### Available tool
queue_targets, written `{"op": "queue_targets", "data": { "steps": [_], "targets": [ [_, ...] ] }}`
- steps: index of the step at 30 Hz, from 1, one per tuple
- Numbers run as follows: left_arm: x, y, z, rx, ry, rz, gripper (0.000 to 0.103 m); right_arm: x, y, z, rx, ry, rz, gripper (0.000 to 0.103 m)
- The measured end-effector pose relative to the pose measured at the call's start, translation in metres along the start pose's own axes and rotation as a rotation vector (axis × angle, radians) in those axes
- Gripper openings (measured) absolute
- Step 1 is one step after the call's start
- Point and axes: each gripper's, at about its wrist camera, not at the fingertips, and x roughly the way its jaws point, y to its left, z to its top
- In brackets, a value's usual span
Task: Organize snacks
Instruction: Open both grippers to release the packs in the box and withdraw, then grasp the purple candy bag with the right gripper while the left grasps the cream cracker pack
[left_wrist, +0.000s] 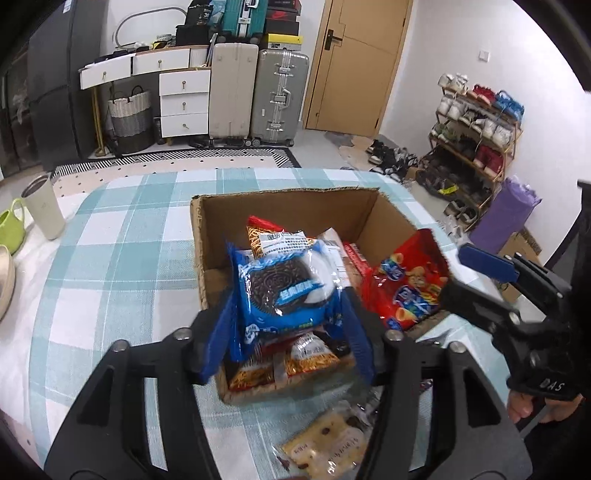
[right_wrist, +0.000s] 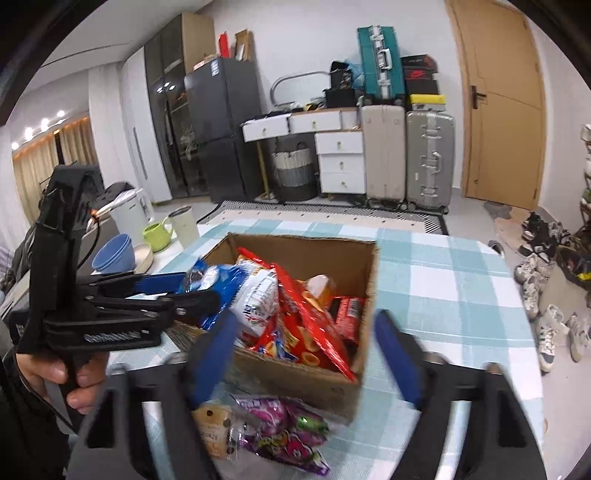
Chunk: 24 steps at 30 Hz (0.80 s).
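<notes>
An open cardboard box (left_wrist: 288, 195) (right_wrist: 303, 238) stands on the checked tablecloth and holds several snack packs. A blue Oreo pack (left_wrist: 284, 291) (right_wrist: 210, 280) hangs over the box's near end, between the blue fingers (left_wrist: 218, 343) of my left gripper (left_wrist: 286, 338), whose jaws stand apart and do not press it. A red crisp bag (left_wrist: 406, 284) (right_wrist: 314, 321) leans inside the box. My right gripper (right_wrist: 306, 356) is open wide at the box's near wall with nothing between its fingers. On the cloth in front of the box lie a cookie pack (left_wrist: 325, 443) (right_wrist: 214, 424) and a purple candy pack (right_wrist: 288, 432).
A white cup (left_wrist: 44, 210), a green mug (left_wrist: 11, 229) and stacked blue bowls (right_wrist: 114, 254) stand at the table's left end. The person's hands (right_wrist: 55, 373) hold both gripper handles. Suitcases, drawers and a shoe rack (left_wrist: 476, 136) line the room beyond the table.
</notes>
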Motion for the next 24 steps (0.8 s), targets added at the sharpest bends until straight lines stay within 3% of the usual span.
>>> {"op": "queue_targets", "data": {
  "steps": [3,7,10,24],
  "targets": [
    [-0.015,0.002,-0.004,-0.023,-0.013,-0.028,0.082,-0.016,-0.009,-0.007,0.049,-0.021,-0.020,0.098],
    [-0.034,0.002,-0.011,-0.032,-0.025,0.006,0.087,-0.031,-0.017,-0.020,0.096,-0.027,-0.039,0.102],
    [-0.046,0.002,-0.018,-0.042,-0.035,0.010,0.102,-0.036,-0.019,-0.029,0.110,-0.008,-0.038,0.102],
    [-0.079,-0.009,-0.057,-0.041,-0.015,0.068,0.102,-0.052,-0.007,-0.061,0.139,0.034,-0.027,0.102]
  ]
}}
